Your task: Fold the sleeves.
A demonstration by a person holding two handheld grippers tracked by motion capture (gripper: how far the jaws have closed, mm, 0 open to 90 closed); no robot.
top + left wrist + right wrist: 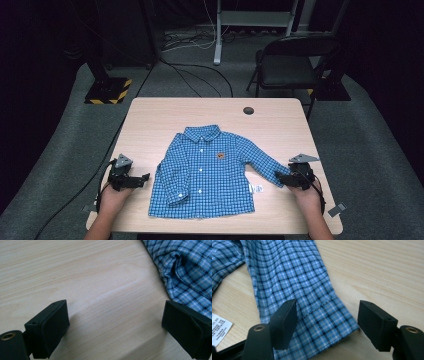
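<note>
Shirt: a small blue checked shirt [205,172] lies flat, front up and buttoned, in the middle of the wooden table [150,125], between the two grippers.
Sleeve at the right jaws: the sleeve [294,285] stretches away from the right gripper, and its cuff [324,325] lies flat on the wood directly between the two jaws.
Sleeve at the left jaws: folded across the shirt body; in the left gripper view a fold of checked cloth [187,272] lies just beyond the far jaw, its edge passing behind that jaw.
Right gripper: the right gripper [327,325] has its jaws spread wide, one on each side of the cuff; nothing is clamped, and the cloth between them is slack.
Left gripper: the left gripper [115,325] has its jaws wide apart over bare wood; nothing is held, and the shirt edge sits just outside the gap.
Label: a white printed care label [219,328] lies on the table outside the near jaw of the right gripper, just beside the sleeve.
Hands: a hand [112,197] behind the left gripper and a hand [307,192] behind the right gripper rest low over the table's near edge.
Beyond the table: a dark chair [292,62] stands on the grey floor.
</note>
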